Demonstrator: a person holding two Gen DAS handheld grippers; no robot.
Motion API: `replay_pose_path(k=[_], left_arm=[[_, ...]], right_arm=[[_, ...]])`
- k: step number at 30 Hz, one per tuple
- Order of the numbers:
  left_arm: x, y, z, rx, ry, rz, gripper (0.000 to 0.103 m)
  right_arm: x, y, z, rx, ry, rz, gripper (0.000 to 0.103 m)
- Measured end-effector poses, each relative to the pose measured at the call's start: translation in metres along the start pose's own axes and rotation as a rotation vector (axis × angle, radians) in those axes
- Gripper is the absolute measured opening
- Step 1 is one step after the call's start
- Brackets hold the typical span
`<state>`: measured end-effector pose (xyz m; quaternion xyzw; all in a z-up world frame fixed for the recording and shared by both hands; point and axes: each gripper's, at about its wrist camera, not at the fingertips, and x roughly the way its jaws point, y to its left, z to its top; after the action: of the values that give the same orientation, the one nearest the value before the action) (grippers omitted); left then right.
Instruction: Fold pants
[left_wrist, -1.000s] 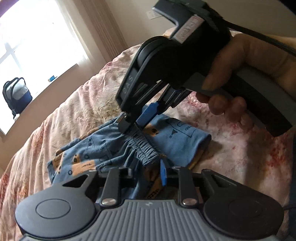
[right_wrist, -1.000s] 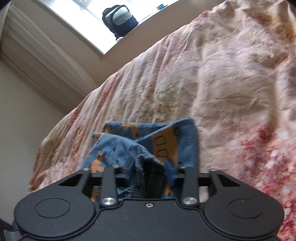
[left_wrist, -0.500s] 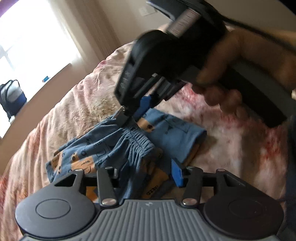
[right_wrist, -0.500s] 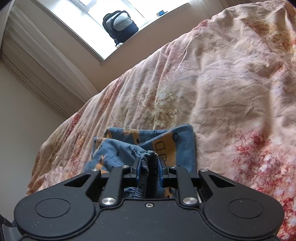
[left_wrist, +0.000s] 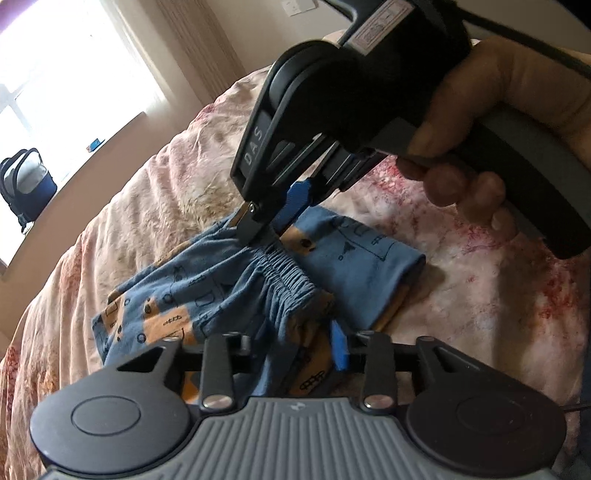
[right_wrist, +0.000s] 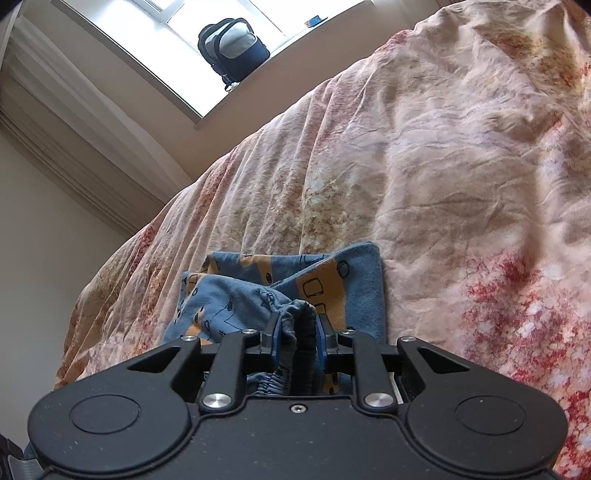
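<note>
The right gripper (right_wrist: 297, 338) was clamped on the waistband of the blue pants (left_wrist: 229, 295) on the flowered bedspread (right_wrist: 424, 166). The left gripper (left_wrist: 295, 345) was closing, pants fabric bunched between its fingers.

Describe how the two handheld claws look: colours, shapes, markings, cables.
The left claw has a ribbed grey body, black round side discs, silver pivot bolts and blue pads. The right claw is black, with white "DAS" lettering, a white label, a grey handle in a bare hand, blue pads and a black cable.
</note>
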<state>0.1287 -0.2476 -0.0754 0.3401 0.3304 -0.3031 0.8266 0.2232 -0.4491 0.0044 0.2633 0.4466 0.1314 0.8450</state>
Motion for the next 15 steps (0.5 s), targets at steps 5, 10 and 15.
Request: replay_pose_path(k=[5,10,15], left_arm=[[-0.009,0.01,0.004,-0.044,-0.017,-0.014,0.008],[-0.029,0.012,0.014,-0.089,-0.092,-0.057,0.008],[-0.006,-0.001,0.017,-0.108,-0.087,-0.128,0.009]], right_arm=[[-0.005,-0.002,0.0,0.03,-0.013,0.013,0.018],[-0.033,0.005,0.003,-0.02,-0.076,0.01,0.018],[-0.046,-0.008,0.004,-0.019,-0.082,-0.052,0.018]])
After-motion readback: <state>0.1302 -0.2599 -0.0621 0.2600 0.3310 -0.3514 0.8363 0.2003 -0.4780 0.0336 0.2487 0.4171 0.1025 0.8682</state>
